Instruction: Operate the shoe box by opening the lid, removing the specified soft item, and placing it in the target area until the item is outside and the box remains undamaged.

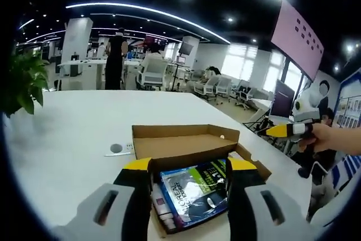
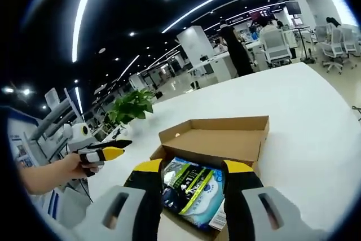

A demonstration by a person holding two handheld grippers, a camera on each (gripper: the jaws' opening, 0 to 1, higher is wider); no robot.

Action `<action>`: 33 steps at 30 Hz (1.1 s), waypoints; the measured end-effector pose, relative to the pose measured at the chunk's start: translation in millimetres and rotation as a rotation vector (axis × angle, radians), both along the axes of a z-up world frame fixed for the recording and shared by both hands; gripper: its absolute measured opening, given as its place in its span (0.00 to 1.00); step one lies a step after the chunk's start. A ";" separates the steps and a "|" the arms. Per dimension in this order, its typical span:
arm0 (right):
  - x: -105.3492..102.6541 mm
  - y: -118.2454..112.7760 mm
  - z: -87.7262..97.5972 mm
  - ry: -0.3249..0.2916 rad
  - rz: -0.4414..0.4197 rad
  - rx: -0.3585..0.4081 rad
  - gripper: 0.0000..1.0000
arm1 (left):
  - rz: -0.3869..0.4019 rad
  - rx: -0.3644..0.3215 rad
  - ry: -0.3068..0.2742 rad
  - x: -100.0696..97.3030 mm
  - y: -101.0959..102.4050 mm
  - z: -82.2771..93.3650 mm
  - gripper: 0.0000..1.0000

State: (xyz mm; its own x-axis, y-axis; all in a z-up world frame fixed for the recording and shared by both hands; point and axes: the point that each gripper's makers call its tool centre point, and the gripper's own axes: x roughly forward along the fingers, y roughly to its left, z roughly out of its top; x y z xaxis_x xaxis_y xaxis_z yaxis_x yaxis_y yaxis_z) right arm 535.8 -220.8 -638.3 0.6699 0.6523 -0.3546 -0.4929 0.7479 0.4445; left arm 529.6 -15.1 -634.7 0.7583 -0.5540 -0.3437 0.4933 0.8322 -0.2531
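My left tongs (image 1: 188, 169) hang wide apart over the open shoe box (image 1: 186, 142), holding nothing; my right tongs (image 2: 192, 172) do the same from the other side. The lid (image 2: 217, 138) already stands back, so my worry is the cardboard. If a jaw tip catches the front wall or a side flap as I reach in, it could crease or tear. Inside lies the soft packet (image 1: 194, 192), blue and dark with a glossy wrapper, beside what looks like a small tube. The wrapper looks slippery, so a shallow pinch might slip. The box sits on the white table (image 1: 73, 139).
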 end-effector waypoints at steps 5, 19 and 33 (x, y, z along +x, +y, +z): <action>-9.2 0.9 -0.4 0.009 0.003 0.003 0.39 | 0.000 -0.003 0.015 -10.6 -2.3 -3.1 0.52; -32.8 -8.6 5.1 0.004 -0.006 0.012 0.38 | -0.007 -0.030 0.008 -36.9 -18.5 0.2 0.53; -45.5 -21.2 11.5 -0.009 -0.051 0.030 0.37 | -0.024 -0.045 0.019 -55.8 -34.8 -3.6 0.55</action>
State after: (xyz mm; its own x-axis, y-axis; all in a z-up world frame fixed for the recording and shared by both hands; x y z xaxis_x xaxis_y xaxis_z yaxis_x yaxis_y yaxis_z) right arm 490.3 -242.0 -626.9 0.7058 0.6275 -0.3288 -0.4587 0.7585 0.4629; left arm 473.8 -49.9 -638.4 0.7379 -0.5874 -0.3323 0.5079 0.8076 -0.2998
